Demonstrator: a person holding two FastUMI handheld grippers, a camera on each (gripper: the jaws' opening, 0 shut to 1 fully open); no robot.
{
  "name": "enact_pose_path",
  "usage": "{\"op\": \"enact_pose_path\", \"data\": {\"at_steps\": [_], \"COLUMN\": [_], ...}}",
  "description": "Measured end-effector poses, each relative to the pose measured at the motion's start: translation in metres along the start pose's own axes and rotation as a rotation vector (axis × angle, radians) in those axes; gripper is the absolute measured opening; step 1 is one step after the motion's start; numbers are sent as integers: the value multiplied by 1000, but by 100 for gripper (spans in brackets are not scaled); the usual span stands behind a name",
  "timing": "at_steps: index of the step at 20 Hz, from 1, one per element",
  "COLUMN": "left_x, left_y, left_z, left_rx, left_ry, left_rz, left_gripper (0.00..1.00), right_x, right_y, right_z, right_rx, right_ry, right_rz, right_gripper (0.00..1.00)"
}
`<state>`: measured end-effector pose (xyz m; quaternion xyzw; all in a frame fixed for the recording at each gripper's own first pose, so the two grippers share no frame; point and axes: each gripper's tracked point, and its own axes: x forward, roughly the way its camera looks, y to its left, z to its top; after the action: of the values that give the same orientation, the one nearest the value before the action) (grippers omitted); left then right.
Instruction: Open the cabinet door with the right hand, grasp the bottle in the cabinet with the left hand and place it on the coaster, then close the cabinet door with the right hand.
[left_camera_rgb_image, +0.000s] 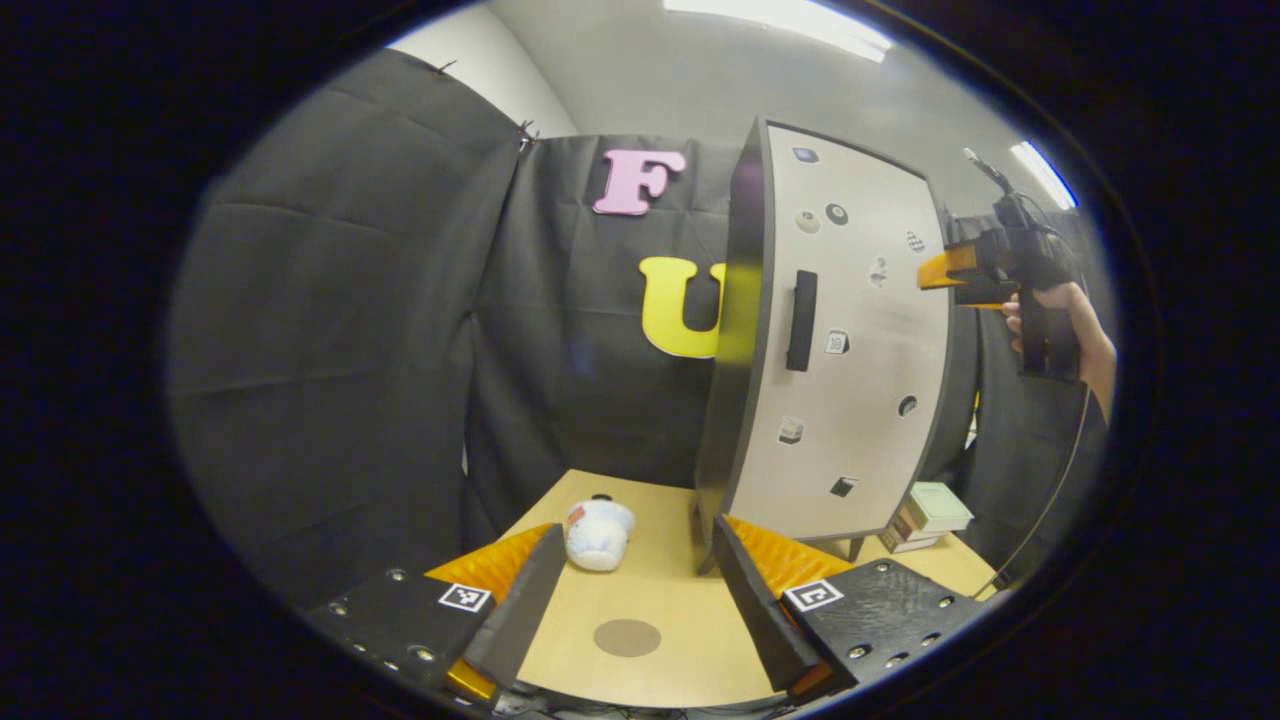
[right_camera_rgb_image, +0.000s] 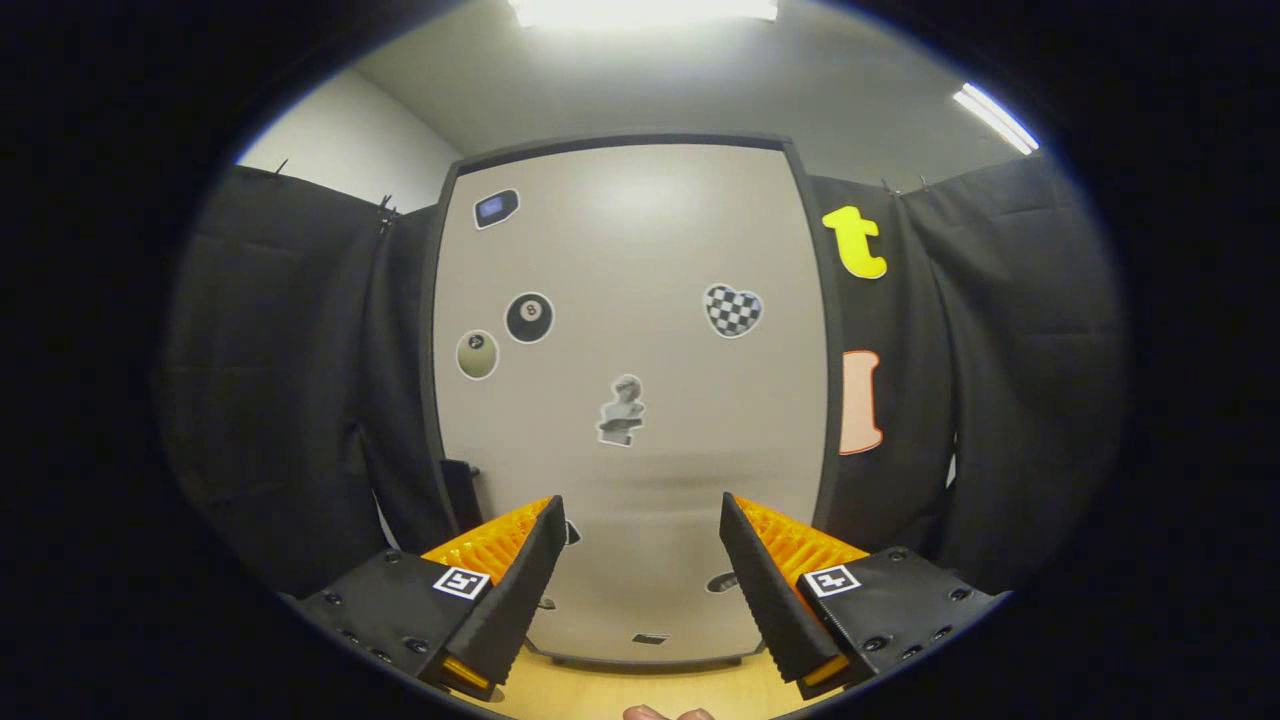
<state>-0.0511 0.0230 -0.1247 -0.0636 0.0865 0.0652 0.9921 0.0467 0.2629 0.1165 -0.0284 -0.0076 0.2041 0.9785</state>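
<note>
The cabinet (left_camera_rgb_image: 835, 330) stands on the wooden table (left_camera_rgb_image: 690, 600), its pale stickered door (right_camera_rgb_image: 630, 400) flush with the dark frame and its dark handle (left_camera_rgb_image: 801, 320) upright. A white bottle (left_camera_rgb_image: 598, 535) sits on the table left of the cabinet, beyond the round brown coaster (left_camera_rgb_image: 627, 637) and off it. My left gripper (left_camera_rgb_image: 635, 535) hovers open over the coaster, with nothing between its fingers. My right gripper (right_camera_rgb_image: 640, 505) is open and faces the door close up. It also appears by the door's upper right edge as the right gripper (left_camera_rgb_image: 945, 272), held by a hand.
A small stack of books (left_camera_rgb_image: 930, 515) lies on the table to the right of the cabinet's foot. Black cloth walls close in behind and on both sides. The cabinet stands on short legs (left_camera_rgb_image: 856, 548).
</note>
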Motion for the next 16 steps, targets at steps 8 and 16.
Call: {"op": "enact_pose_path", "data": {"at_steps": [8, 16], "left_x": [-9, 2], "left_y": [39, 59], "left_z": [-9, -20], "left_rx": [-19, -51], "left_ry": [6, 30], "left_rz": [52, 80], "left_gripper": [89, 89], "right_x": [38, 84], "right_y": [90, 125], "right_z": [-20, -55], "right_rx": [12, 7], "right_ry": [32, 94], "right_rz": [113, 98], "right_gripper": [93, 98]}}
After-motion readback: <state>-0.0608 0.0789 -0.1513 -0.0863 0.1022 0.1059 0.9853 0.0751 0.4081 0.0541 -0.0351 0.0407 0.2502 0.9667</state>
